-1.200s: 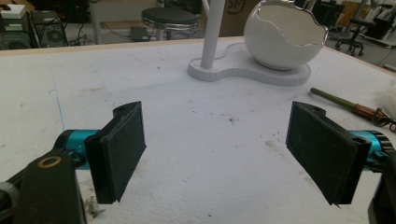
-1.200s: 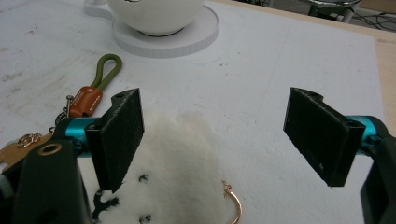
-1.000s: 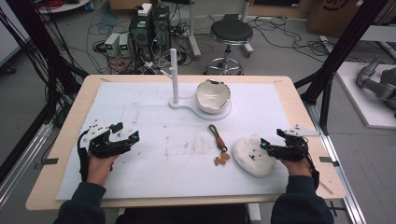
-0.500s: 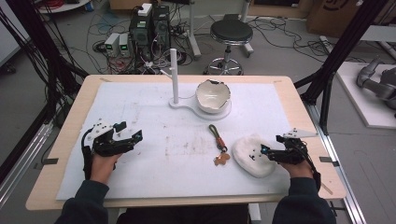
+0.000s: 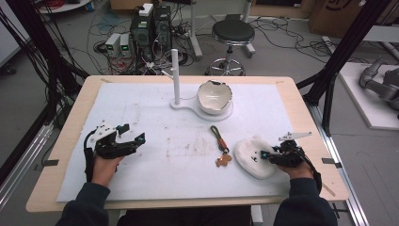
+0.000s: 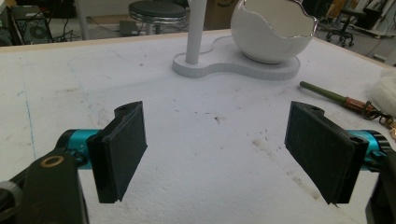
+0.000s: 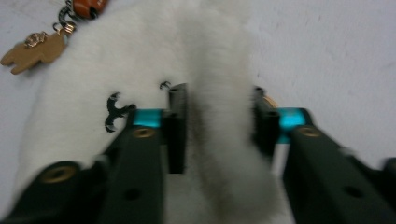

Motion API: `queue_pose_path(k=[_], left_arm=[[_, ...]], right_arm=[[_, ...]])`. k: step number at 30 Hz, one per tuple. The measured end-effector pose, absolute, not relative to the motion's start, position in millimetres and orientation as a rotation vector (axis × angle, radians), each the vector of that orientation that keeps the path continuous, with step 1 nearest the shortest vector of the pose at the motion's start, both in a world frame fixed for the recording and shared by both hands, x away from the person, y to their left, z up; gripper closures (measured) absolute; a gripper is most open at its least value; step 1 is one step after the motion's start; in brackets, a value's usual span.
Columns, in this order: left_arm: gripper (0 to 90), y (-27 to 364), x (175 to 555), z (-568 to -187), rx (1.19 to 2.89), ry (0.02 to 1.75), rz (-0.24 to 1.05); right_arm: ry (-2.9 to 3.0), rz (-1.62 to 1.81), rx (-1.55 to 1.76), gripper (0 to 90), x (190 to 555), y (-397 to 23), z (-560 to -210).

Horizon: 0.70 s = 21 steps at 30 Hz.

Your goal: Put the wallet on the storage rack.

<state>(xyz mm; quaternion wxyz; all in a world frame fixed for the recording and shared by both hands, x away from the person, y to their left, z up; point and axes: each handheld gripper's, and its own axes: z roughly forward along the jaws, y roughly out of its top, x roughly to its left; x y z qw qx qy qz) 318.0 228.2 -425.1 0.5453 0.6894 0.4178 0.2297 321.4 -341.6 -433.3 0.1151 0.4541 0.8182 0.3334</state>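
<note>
A white fluffy plush (image 5: 251,157) with small black marks lies at the near right of the white mat. My right gripper (image 5: 263,154) sits at its right edge. In the right gripper view the jaws have just been closing, and my right gripper (image 7: 219,126) now pinches a raised fold of the plush (image 7: 93,70) between its pads. A keychain (image 5: 220,146) with a green strap and a tan charm (image 7: 32,49) lies just left of the plush. My left gripper (image 5: 134,134) rests at the near left, and in its own view the left gripper (image 6: 224,154) is open over bare mat.
A white stand (image 5: 188,106) with an upright post (image 5: 175,75) and an eggshell-shaped bowl (image 5: 214,96) stands at the far middle of the mat. The table's wooden rim (image 5: 324,141) runs close beside my right hand. A stool and cables are on the floor beyond.
The right gripper's jaws, spread wide at the plush's edge before, have closed onto a fold of it. The left hand has shifted only slightly.
</note>
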Motion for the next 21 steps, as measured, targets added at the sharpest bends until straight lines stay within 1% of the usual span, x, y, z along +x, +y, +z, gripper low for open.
queue_pose_path(k=[1,2,3,6,7,11,19,21], left_arm=[[21.0,228,317,-425,1.637,0.990,0.542],[22.1,228,317,-425,1.637,0.990,0.542],[25.4,228,316,-425,1.638,0.981,0.529],[27.2,227,315,-425,1.636,0.980,0.516],[28.3,225,314,-424,1.637,0.965,0.497],[28.5,216,311,-420,1.641,0.920,0.462],[28.5,196,308,-417,1.656,0.839,0.381],[28.5,185,307,-416,1.673,0.805,0.340]], right_arm=[[2.385,0.975,1.298,75.9,320,-341,-430],[2.385,0.975,1.298,75.9,320,-341,-430],[2.357,1.016,1.240,79.2,317,-339,-422],[2.324,1.090,1.204,79.7,315,-338,-416],[2.280,1.178,1.172,79.8,313,-337,-409],[2.246,1.288,1.091,79.9,309,-330,-400],[2.253,1.425,0.953,79.8,306,-304,-388],[2.284,1.450,0.907,79.8,307,-287,-387]])
